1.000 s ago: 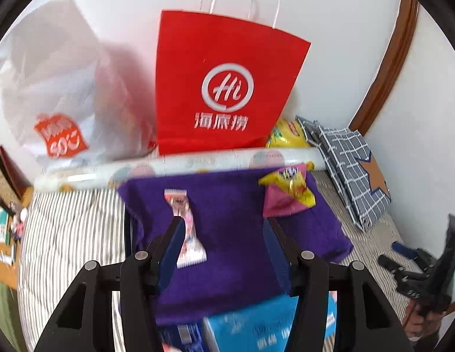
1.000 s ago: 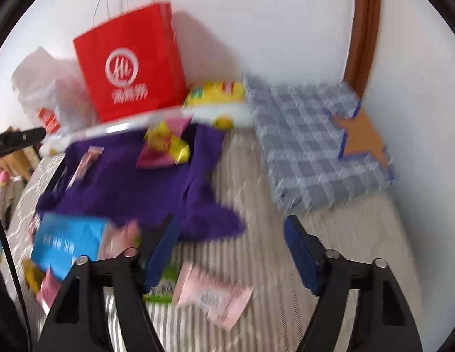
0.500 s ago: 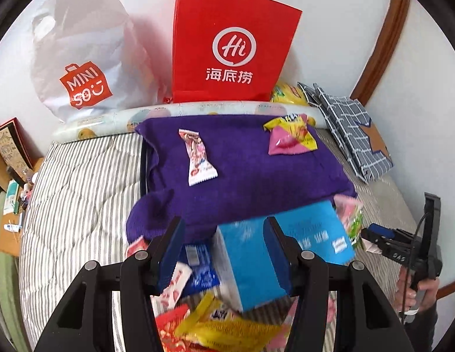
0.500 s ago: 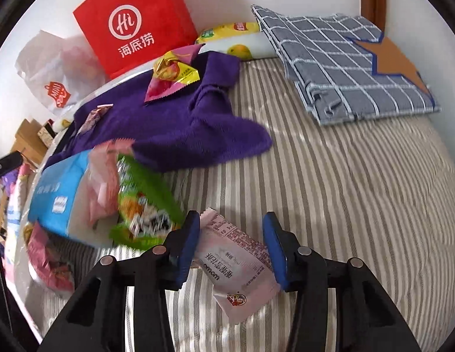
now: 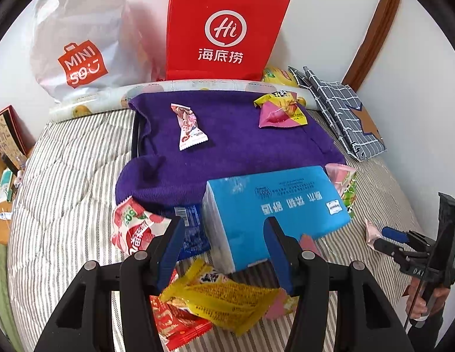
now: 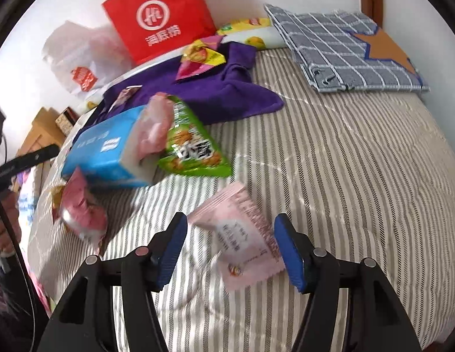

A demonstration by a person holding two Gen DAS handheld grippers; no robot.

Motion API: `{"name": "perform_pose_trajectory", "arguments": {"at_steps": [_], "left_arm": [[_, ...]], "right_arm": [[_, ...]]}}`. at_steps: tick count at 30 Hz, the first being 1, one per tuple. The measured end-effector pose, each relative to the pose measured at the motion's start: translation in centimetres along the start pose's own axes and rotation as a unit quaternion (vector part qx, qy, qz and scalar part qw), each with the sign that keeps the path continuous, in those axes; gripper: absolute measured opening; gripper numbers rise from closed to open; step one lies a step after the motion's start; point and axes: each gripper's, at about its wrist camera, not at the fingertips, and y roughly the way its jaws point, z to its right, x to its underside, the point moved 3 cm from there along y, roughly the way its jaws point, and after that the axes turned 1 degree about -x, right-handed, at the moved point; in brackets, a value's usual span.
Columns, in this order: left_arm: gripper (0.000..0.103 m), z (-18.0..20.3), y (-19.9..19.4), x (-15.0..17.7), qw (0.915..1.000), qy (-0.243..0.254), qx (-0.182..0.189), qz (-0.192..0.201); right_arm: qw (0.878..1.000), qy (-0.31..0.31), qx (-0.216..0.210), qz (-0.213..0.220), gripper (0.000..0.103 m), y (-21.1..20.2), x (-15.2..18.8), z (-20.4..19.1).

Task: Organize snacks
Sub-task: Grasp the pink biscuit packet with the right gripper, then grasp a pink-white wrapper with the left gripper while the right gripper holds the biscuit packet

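My left gripper [image 5: 224, 234] stands open above a pile of snacks on the striped bed: a blue tissue pack [image 5: 274, 205], a red-and-white packet [image 5: 136, 226], a yellow packet [image 5: 221, 299]. Nothing is gripped. Farther back, a purple cloth [image 5: 227, 146] carries a pink-white candy [image 5: 187, 126] and a yellow-pink packet [image 5: 281, 110]. My right gripper [image 6: 231, 226] hangs low over a pale pink packet [image 6: 242, 234], which lies between its jaws as they are opening; the pads do not press on it. A green packet [image 6: 189, 146] leans on the tissue pack.
A red paper bag [image 5: 224, 29] and a white plastic bag [image 5: 80, 38] stand against the wall behind the cloth. A folded grey checked cloth [image 6: 344, 50] lies at the back right. Bare striped bedding [image 6: 359, 176] stretches right of the pink packet.
The left gripper drew back from the purple cloth to over the near pile. The right gripper came down over the pink packet, narrowed its jaws, then widened them again.
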Motion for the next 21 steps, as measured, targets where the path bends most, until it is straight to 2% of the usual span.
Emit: {"name": "perform_pose_trajectory", "arguments": {"at_steps": [4,10,12,13,14,17,21], "left_arm": [[0.054,-0.3,-0.3,0.5,1.0000,-0.001,0.002,0.000],[0.054,-1.6,-1.3,1.2,0.9998,-0.008,-0.017,0.007],[0.054,-2.4,-1.7,1.5,0.9994,-0.013,-0.030,0.009],[0.054,-2.9,-1.8,1.7,0.9992,-0.016,-0.037,0.010],[0.054,-3.3,-1.9,1.9,0.9989,-0.019,-0.043,0.011],[0.054,-4.9,-2.1,2.6,0.9978,-0.032,-0.058,0.009],[0.054,-7.1,-1.9,4.0,0.9964,-0.061,-0.058,-0.002]], "right_arm": [[0.999,-0.029,0.031,0.001,0.065,0.6,0.5,-0.3],[0.997,-0.042,0.064,0.012,0.065,2.2,0.0,-0.1],[0.996,-0.044,0.075,0.017,0.058,2.5,-0.2,-0.2],[0.995,-0.048,0.084,0.021,0.046,2.5,-0.3,-0.3],[0.995,-0.049,0.085,0.023,0.042,2.5,-0.4,-0.4],[0.996,-0.039,0.077,0.025,0.039,2.4,-0.7,-0.6],[0.997,-0.018,0.068,0.041,0.039,2.5,-1.0,-0.8]]}}
